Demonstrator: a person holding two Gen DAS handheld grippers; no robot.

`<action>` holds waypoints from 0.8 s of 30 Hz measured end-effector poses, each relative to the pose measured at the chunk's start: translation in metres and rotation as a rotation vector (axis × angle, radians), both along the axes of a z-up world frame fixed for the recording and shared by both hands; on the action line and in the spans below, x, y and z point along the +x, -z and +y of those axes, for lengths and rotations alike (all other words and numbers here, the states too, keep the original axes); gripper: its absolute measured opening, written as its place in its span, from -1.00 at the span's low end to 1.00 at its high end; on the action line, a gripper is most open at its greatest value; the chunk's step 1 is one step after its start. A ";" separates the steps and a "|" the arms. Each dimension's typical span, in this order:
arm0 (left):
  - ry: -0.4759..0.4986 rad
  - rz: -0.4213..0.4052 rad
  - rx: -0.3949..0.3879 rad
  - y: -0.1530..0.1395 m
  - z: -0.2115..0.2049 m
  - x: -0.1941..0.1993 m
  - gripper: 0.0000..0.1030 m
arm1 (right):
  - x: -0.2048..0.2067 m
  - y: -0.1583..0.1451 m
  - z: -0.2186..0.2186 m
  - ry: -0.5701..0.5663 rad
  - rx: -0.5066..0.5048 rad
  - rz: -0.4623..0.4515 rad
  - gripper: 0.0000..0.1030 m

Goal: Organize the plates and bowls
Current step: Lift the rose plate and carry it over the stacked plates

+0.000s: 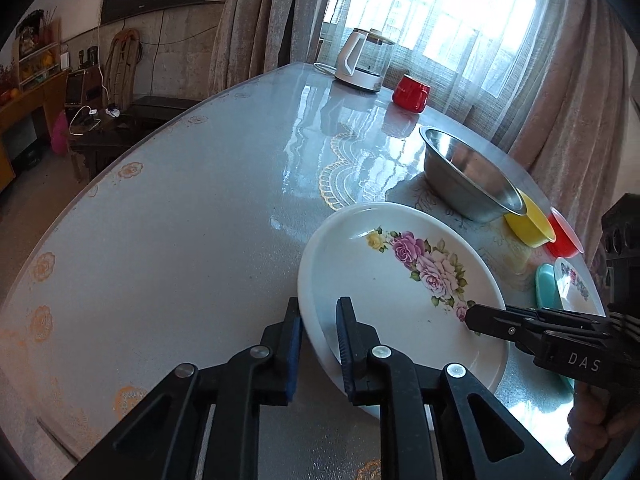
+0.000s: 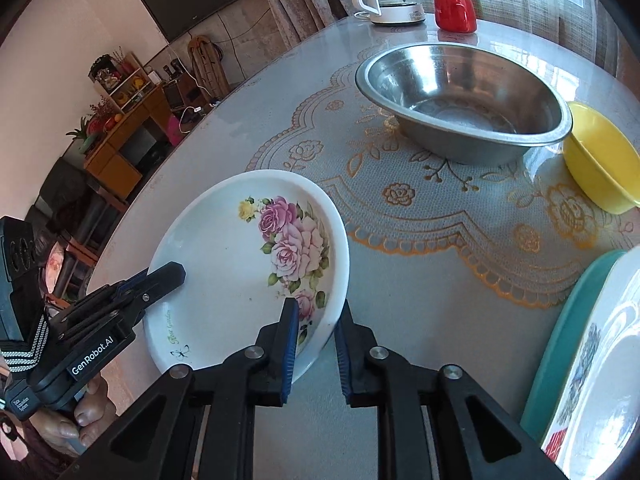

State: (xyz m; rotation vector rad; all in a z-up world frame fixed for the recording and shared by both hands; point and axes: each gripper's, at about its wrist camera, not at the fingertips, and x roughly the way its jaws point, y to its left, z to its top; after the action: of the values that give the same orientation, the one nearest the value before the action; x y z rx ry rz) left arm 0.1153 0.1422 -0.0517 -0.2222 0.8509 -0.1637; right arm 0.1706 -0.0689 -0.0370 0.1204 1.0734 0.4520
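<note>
Rose plate (image 1: 400, 280): it sits straight ahead of both my hand-held grippers, tipped up off the worktop (image 1: 160, 240) along the edge nearer my left, from what both wrist views suggest
Left hand-held gripper (image 1: 319, 344): its two fingers straddle the plate's near rim, one outside and one over the well; I see a sliver of gap at the pads, so I judge it closing on the rim but cannot tell if it is clamped
Right hand-held gripper (image 2: 317, 342): it straddles the opposite rim the same way, inner finger over the printed roses, outer finger beyond the edge; a gap shows there too, so the grip is again unclear
Which is nearer: neither, each has a rim between its fingers, from opposite sides of the plate
Axis that matters: the line joining my two hand-held grippers runs across the plate, so a lift must keep both ends level or the plate twists
Where the stack lies: the teal plate (image 2: 568, 336) with a white patterned plate (image 2: 600, 360) lying on it is off to the right of my right hand-held gripper, near it
Bowls: the steel bowl (image 2: 464, 92) is ahead and to the right, the yellow bowl (image 2: 600, 160) just beside it, further right; a red bowl (image 1: 564, 236) shows beyond the yellow one in the left view
Likely move: carry the plate rightward toward the stack, I judge
Risk: a glazed rim held only at its edges may slip
</note>
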 end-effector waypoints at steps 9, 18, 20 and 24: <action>-0.073 -0.010 -0.050 0.002 0.013 0.011 -0.40 | -0.009 0.008 -0.012 -0.004 0.038 -0.048 -0.58; -0.031 0.009 -0.038 0.001 0.001 0.002 -0.72 | -0.011 0.004 -0.002 -0.016 -0.001 -0.079 -0.60; -0.016 0.000 -0.027 0.002 -0.002 -0.005 -0.71 | -0.009 0.004 -0.001 -0.015 0.012 -0.065 -0.61; -0.019 -0.008 -0.019 0.003 -0.006 -0.007 -0.68 | -0.009 0.006 -0.004 -0.028 0.027 -0.063 -0.58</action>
State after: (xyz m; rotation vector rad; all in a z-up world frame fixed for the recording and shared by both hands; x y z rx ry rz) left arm 0.1082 0.1363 -0.0543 -0.2475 0.8391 -0.1547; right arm 0.1616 -0.0729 -0.0428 0.1147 1.0088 0.4921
